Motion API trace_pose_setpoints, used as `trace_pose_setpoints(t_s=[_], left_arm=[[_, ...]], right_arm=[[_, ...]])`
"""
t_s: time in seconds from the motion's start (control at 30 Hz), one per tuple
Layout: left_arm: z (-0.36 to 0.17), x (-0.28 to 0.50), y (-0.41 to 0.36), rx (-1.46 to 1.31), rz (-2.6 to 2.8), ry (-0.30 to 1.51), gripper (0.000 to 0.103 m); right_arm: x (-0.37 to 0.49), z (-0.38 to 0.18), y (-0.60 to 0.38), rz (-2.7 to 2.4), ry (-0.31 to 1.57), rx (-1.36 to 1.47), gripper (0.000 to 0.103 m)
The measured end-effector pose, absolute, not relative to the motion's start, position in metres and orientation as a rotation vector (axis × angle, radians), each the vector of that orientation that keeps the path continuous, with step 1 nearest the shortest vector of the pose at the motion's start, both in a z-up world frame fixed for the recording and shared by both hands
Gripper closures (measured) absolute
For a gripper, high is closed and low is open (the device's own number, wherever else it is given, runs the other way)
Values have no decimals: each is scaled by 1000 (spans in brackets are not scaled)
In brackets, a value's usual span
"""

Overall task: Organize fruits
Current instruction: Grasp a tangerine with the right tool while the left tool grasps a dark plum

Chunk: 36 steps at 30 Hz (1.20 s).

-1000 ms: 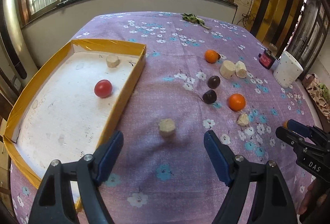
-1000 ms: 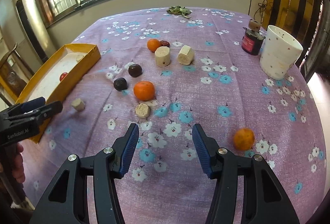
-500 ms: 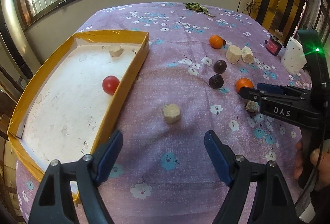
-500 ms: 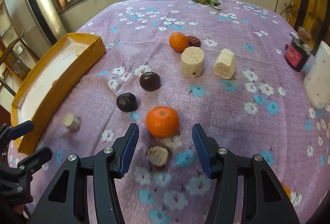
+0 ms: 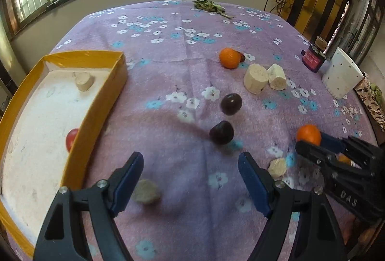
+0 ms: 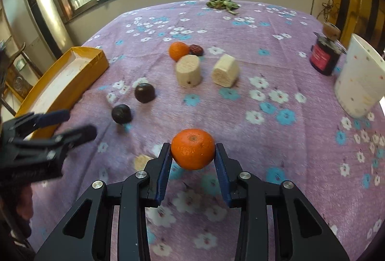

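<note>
Your right gripper has just been closing and now has its blue pads pressed on both sides of a round orange tangerine on the purple flowered tablecloth; your left gripper stands wide apart, empty, a pale beige chunk beside its left finger, near the yellow-edged cardboard tray

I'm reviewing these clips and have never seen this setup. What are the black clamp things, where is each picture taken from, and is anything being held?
No robot here: a person holds one pair of hand-operated tongs in each hand, each with a camera looking along its fingers. The left tongs stand open over a pale chunk on the flowered tablecloth. The right tongs have just been closing and now pinch an orange. A yellow tray already holds a red fruit. Two dark fruits, another orange and a white cup remain on the cloth.
</note>
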<state>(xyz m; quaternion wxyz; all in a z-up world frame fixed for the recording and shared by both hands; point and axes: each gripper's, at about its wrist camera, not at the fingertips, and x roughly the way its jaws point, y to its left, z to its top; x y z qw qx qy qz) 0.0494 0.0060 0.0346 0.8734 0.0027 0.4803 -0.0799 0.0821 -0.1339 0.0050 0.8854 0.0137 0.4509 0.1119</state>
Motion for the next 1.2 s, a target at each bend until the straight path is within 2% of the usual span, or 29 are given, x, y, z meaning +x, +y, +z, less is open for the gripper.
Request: trace_pose_setpoints(t_s=[0.1, 0.2, 0.23, 0.3, 1.2], left_arm=[[29, 66, -4, -28, -203, 1029, 28], [19, 77, -13, -26, -227, 1061, 46], [15, 79, -14, -27, -227, 1072, 61], [16, 78, -16, -18, -244, 1039, 77], [57, -5, 30, -97, -316, 973, 78]], right_arm=[[79, 5, -141, 219, 937, 42, 68], [76, 6, -146, 221, 933, 63, 68], [76, 6, -146, 223, 931, 68, 68], [75, 7, -146, 227, 929, 78, 68], [20, 30, -113, 176, 895, 25, 68]])
